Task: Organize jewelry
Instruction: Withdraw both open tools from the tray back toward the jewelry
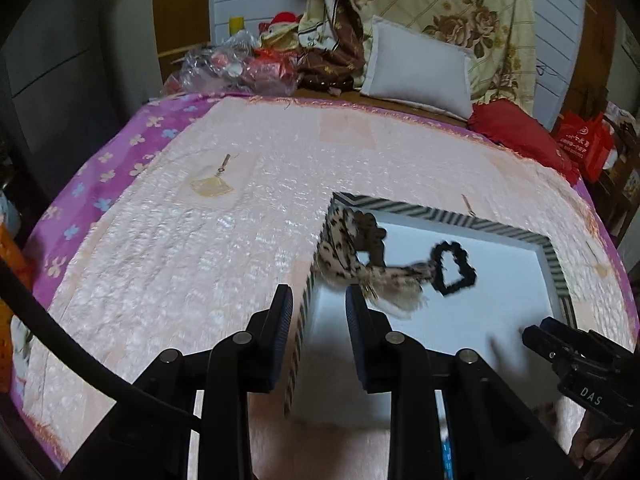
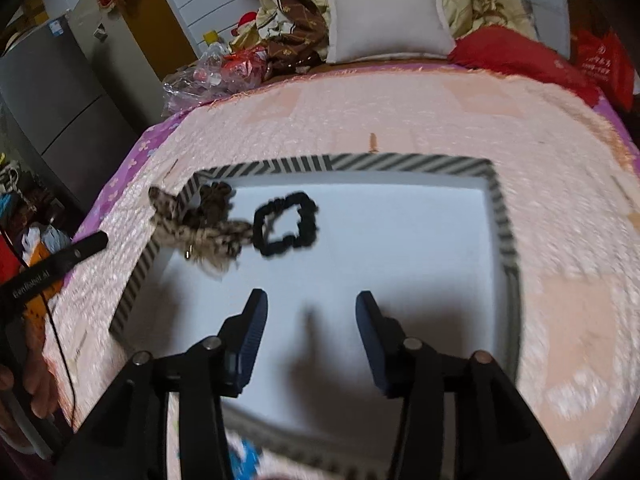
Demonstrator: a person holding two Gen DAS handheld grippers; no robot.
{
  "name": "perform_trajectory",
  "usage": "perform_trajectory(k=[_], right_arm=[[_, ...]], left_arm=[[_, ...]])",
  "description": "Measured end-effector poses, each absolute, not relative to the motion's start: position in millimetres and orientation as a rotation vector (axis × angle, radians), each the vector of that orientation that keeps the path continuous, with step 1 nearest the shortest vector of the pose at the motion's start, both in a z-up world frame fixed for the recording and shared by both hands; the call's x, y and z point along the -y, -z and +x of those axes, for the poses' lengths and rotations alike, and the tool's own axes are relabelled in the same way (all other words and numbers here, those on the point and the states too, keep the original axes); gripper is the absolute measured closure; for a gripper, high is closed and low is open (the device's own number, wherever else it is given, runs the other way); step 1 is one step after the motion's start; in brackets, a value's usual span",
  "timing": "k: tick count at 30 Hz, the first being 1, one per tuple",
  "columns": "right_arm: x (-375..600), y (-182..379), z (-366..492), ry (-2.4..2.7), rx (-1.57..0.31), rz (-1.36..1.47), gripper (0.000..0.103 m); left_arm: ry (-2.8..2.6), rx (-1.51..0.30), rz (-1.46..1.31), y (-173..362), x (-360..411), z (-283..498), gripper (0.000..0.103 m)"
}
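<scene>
A striped-rim box with a white floor lies on the pink bedspread. In it lie a black scrunchie, a brown scrunchie and a leopard-print fabric bow draped over the left rim. A fan-shaped gold earring lies on the bedspread to the left. Another small earring lies behind the box. My left gripper is open and empty, straddling the box's left wall. My right gripper is open and empty above the box floor; it also shows in the left wrist view.
A third earring lies right of the box. A white pillow, a red cushion, folded quilts and plastic bags sit at the bed's far end. The purple sheet edge marks the left side.
</scene>
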State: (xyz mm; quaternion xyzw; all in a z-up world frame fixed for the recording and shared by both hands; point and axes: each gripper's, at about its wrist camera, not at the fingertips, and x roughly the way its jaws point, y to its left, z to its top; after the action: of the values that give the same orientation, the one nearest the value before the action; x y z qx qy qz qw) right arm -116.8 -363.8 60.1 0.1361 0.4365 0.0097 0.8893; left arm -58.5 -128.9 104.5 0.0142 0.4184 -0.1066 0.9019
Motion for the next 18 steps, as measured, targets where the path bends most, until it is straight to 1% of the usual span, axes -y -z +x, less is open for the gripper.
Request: perform_trajectory(k=[11,12,16,18], right_arm=[[344,-71,-206,0.005,-0.849,0.239,0.051],[340,-73,-212,0.007,-0.841,0.228,0.05],[325,-77,-237,-0.012,-0.809,0.239,0.04],[317,-79,-245,-0.001,-0.803,0.211,0.04]], left_arm=[[0.223,-0.83,0.052,-107,122,-140,0.083],[0.223,-0.83,0.054,-106,122,-145,0.083],[0.221,-0.835,0.063,-100,121,-169,0.083],[0.221,-0.842,0.052,-96,120,-179,0.083]])
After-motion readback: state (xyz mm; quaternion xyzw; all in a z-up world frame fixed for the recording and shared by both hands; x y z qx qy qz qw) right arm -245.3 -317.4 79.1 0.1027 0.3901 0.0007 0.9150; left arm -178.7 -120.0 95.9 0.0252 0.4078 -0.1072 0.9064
